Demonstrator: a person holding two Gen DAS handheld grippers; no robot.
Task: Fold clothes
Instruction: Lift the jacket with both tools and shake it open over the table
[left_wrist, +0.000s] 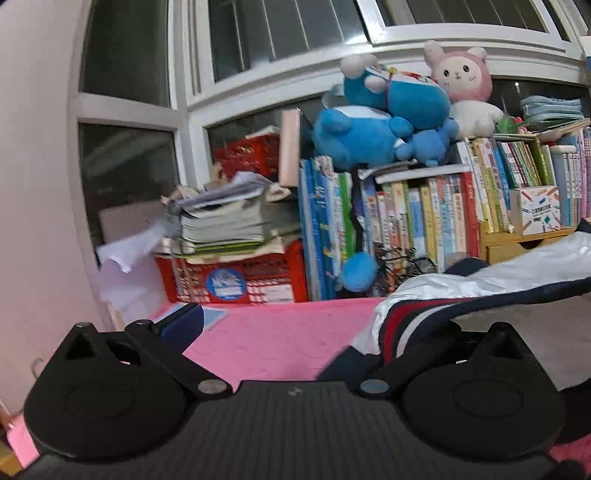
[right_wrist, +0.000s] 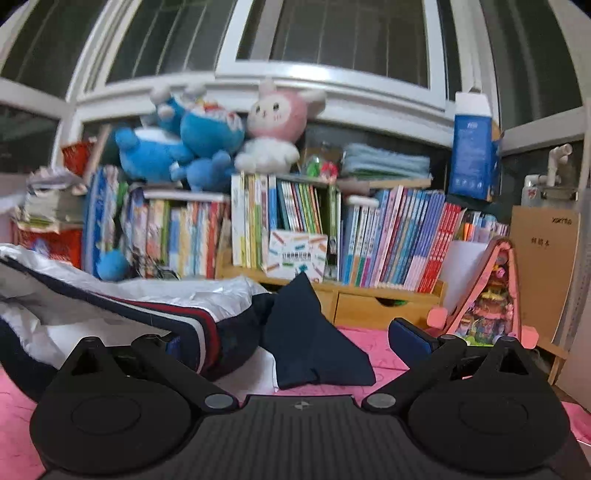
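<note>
Left wrist view: the left tool (left_wrist: 288, 325) has its two fingers spread wide apart. Its blue-padded left finger (left_wrist: 184, 325) shows over bare pink worktop (left_wrist: 273, 332); the other finger is hidden under cloth, so whether it touches is unclear. The garment (left_wrist: 461, 291) lies to the right of this tool, a soft, crumpled jacket of shiny white fabric with navy panels and a ribbed band striped red, white and navy. Its near edge bulges just beside the tool, and its far part runs off toward the right edge. Between the tool and the red plastic crate (left_wrist: 236, 277) the matte pink surface lies open.

Right wrist view: the right tool (right_wrist: 295, 343) is likewise spread wide, nothing between its fingers. The garment (right_wrist: 122, 306) sits heaped at left, its striped hem covering the left finger; a dark navy flap (right_wrist: 306, 332) rises to a point and drapes down in front of the tool. The right finger (right_wrist: 413, 339) stands over clear pink worktop (right_wrist: 376, 350). Beyond, a wooden shelf (right_wrist: 351, 295) with small drawers closes the back edge, packed with upright books (right_wrist: 388, 240), plush toys (right_wrist: 207, 136) on top. A pink triangular toy house (right_wrist: 491, 295) stands near the right finger.
</note>
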